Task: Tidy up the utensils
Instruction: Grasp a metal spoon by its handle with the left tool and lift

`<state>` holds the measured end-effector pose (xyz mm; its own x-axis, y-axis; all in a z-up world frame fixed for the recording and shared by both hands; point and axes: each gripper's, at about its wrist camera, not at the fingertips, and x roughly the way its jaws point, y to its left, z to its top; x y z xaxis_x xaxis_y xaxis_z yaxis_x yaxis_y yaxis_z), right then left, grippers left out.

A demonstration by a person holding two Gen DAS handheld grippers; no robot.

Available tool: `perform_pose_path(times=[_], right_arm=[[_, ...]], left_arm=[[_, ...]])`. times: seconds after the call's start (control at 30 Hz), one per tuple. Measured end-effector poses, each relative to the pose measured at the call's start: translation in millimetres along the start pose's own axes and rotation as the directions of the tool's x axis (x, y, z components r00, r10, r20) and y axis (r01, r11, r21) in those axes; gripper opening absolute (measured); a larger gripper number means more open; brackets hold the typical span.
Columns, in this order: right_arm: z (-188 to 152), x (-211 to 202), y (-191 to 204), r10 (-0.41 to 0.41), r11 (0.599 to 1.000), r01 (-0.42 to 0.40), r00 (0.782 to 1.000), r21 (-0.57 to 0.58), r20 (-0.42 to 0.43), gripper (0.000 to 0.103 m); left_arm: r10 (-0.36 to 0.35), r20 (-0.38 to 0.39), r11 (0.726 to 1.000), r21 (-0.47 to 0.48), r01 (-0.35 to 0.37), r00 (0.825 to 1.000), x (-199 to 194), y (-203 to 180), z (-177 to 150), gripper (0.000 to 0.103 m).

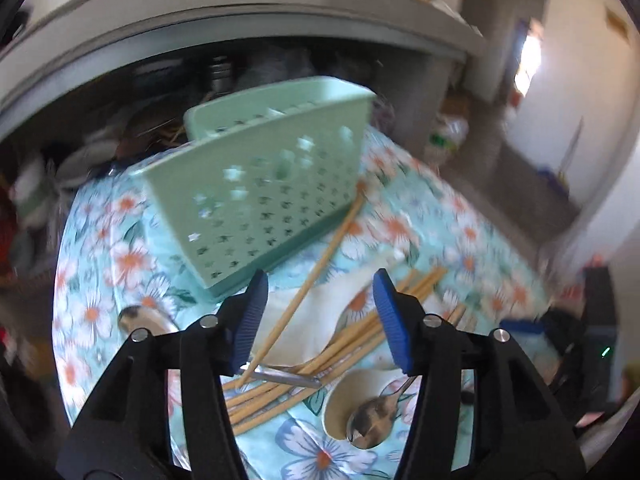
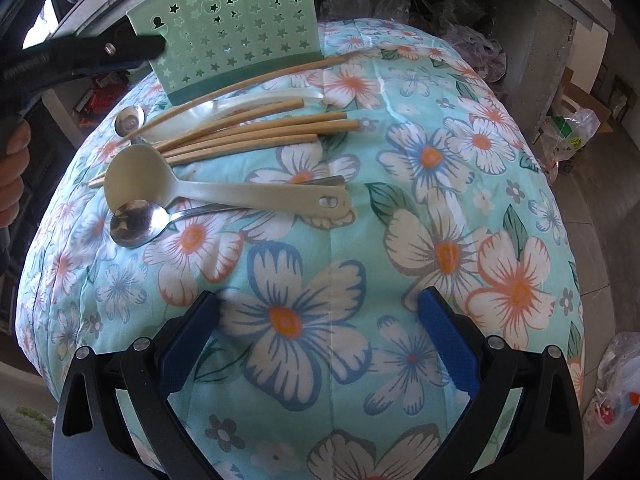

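While we've got both grippers over the table, neither one is holding anything. Our left gripper (image 1: 320, 312) has its blue pads (image 1: 250, 316) spread apart with nothing pinched between them; through the gap we see chopsticks and a white napkin-like sheet (image 1: 316, 312), but the pads aren't on either. Our right gripper (image 2: 320, 344) is spread wide too, with only the floral tablecloth (image 2: 440, 200) showing between its jaws.

Moving out from the left gripper: a bundle of wooden chopsticks (image 1: 320, 364) lies just under it, with a small metal piece (image 1: 288, 378) resting across them (too blurry to say what it is). One loose chopstick (image 1: 316, 276) runs diagonally up from there to the base of the green holder. A steel spoon (image 1: 372, 420) lies just to the lower right, its bowl overlapping a cream plastic spoon (image 1: 348, 396). Another steel spoon (image 1: 144, 320) peeks out to the left, partly hidden behind the left finger.

The mint-green utensil holder (image 1: 264, 188), with star-shaped cutouts, stands at the far side of the table. It looks tilted in the left view, but that shot is smeared, so we can't be sure.

From the right wrist view, all the utensils are well ahead of the right gripper, clustered near the holder. Our left gripper's black arm (image 2: 80, 56) crosses in front of the holder's left edge, and a hand (image 2: 14, 172) shows at the frame's left.
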<state>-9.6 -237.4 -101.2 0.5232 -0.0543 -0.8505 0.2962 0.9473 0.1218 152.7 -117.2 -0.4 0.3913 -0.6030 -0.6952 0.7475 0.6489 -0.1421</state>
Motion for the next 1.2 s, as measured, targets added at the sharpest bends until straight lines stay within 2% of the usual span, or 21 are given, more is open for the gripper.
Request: perform_pose_path(times=[0.07, 0.13, 0.2, 0.37, 0.4, 0.57, 0.73, 0.8, 0.83, 0.9, 0.97, 1.0, 1.03, 1.1, 1.13, 1.2], right_arm=[[0.0, 0.0, 0.0, 0.002, 1.000, -0.002, 1.000, -0.004, 0.000, 0.097], [-0.1, -0.1, -0.3, 0.006, 1.000, -0.006, 1.000, -0.006, 0.002, 0.097], [-0.1, -0.2, -1.2, 0.010, 1.000, -0.010, 1.000, -0.005, 0.002, 0.097], [0.3, 0.0, 0.1, 0.005, 1.000, -0.005, 1.000, -0.009, -0.002, 0.097], [-0.1, -0.1, 0.1, 0.005, 1.000, -0.005, 1.000, -0.009, 0.003, 0.097], [-2.4, -1.0, -0.9, 0.010, 1.000, -0.010, 1.000, 0.000, 0.026, 0.097], [-1.4, -1.6, -3.0, 0.017, 1.000, -0.018, 0.999, 0.024, 0.028, 0.097], [-1.0, -1.2, -2.8, 0.014, 0.999, -0.015, 0.999, 0.028, 0.029, 0.097], [-0.7, -1.1, -2.5, 0.013, 0.999, -0.014, 0.999, 0.029, 0.029, 0.097], [-0.9, -1.2, -2.2, 0.011, 1.000, -0.012, 1.000, 0.028, 0.028, 0.097], [-0.3, -0.8, -2.7, 0.014, 1.000, -0.015, 1.000, 0.027, 0.026, 0.097], [-0.1, -0.7, -3.3, 0.017, 0.999, -0.018, 1.000, 0.028, 0.025, 0.097], [-0.2, -0.7, -3.7, 0.019, 0.999, -0.020, 1.000, 0.028, 0.024, 0.097], [0.8, -0.6, -4.6, 0.024, 0.999, -0.025, 1.000, 0.031, 0.020, 0.097], [1.5, -0.5, -5.3, 0.027, 0.999, -0.028, 0.999, 0.035, 0.019, 0.097], [2.6, -0.4, -6.6, 0.032, 0.998, -0.033, 0.999, 0.045, 0.019, 0.097]], left_arm=[[0.032, 0.024, 0.994, -0.102, -0.030, 0.999, -8.3, 19.0, -2.3, 0.054], [0.064, 0.033, 0.977, -0.205, -0.056, 0.997, -15.0, 41.6, -7.3, 0.054], [0.114, 0.015, 0.944, -0.315, -0.103, 0.993, -17.6, 69.0, -14.7, 0.054], [0.198, -0.075, 0.856, -0.473, -0.210, 0.977, -16.0, 122.5, -30.1, 0.051], [0.201, -0.081, 0.843, -0.493, -0.215, 0.976, -16.9, 129.3, -32.7, 0.051], [0.198, -0.089, 0.821, -0.530, -0.214, 0.976, -15.5, 150.5, -42.0, 0.051], [0.126, -0.124, 0.769, -0.615, -0.176, 0.984, 4.6, 175.6, -44.5, 0.043], [0.114, -0.134, 0.743, -0.646, -0.174, 0.984, 7.3, 181.1, -46.8, 0.042], [0.123, -0.126, 0.739, -0.651, -0.176, 0.984, 4.6, 180.7, -48.2, 0.041], [0.154, -0.111, 0.756, -0.627, -0.190, 0.982, -5.0, 170.9, -49.5, 0.041], [0.138, -0.073, 0.802, -0.577, -0.155, 0.988, -19.1, 149.9, -50.6, 0.041], [0.116, -0.055, 0.833, -0.538, -0.127, 0.992, -25.6, 134.7, -52.1, 0.041], [0.069, -0.047, 0.868, -0.489, -0.084, 0.996, -30.7, 116.7, -54.7, 0.041], [-0.023, -0.056, 0.908, -0.419, -0.003, 0.998, -35.4, 85.8, -60.9, 0.042], [-0.085, -0.076, 0.918, -0.394, 0.048, 0.994, -35.2, 67.6, -67.9, 0.041], [-0.177, -0.123, 0.915, -0.386, 0.117, 0.977, -29.2, 43.0, -81.1, 0.042]])
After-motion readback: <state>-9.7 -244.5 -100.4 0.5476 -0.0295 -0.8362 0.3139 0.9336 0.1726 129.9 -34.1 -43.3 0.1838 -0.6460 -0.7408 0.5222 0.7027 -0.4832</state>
